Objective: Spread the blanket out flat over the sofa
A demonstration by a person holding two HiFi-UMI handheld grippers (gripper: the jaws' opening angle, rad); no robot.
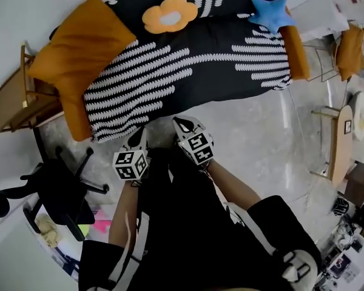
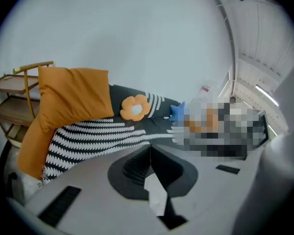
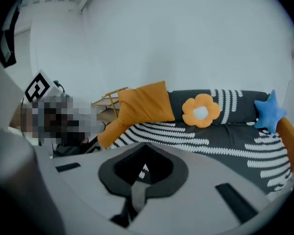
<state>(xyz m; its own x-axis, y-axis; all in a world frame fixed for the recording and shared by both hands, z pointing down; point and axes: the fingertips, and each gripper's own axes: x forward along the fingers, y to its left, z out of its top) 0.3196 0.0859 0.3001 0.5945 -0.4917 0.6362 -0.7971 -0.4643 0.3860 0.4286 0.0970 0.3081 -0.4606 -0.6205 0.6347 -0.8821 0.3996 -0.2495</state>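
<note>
1. Lying across the sofa, the black blanket with white feathery stripes covers the seat and the backrest. It sits at 12 o'clock from the two grippers in the head view.
2. Its front edge hangs down over the front of the seat toward the glossy floor. The orange arm at the sofa's right end shows bare beside it.
3. An orange cushion rests on the blanket's left end, at about 10 o'clock from the grippers.
4. A flower pillow leans on the backrest at 12 o'clock, and a blue star pillow sits at about 1 o'clock near the right arm.
5. The left gripper is held close to the person's body, apart from the blanket's hanging edge and pointing at it. In the left gripper view its jaws are pressed together along a thin line, with nothing caught between them.
6. The right gripper is just beside the left one, also short of the blanket. In the right gripper view its jaws are likewise closed on nothing, and the striped cloth shows beyond them.
7. A wooden shelf stands past the cushion at 9 o'clock.
8. A black office chair stands on the floor at about 8 o'clock.
</note>
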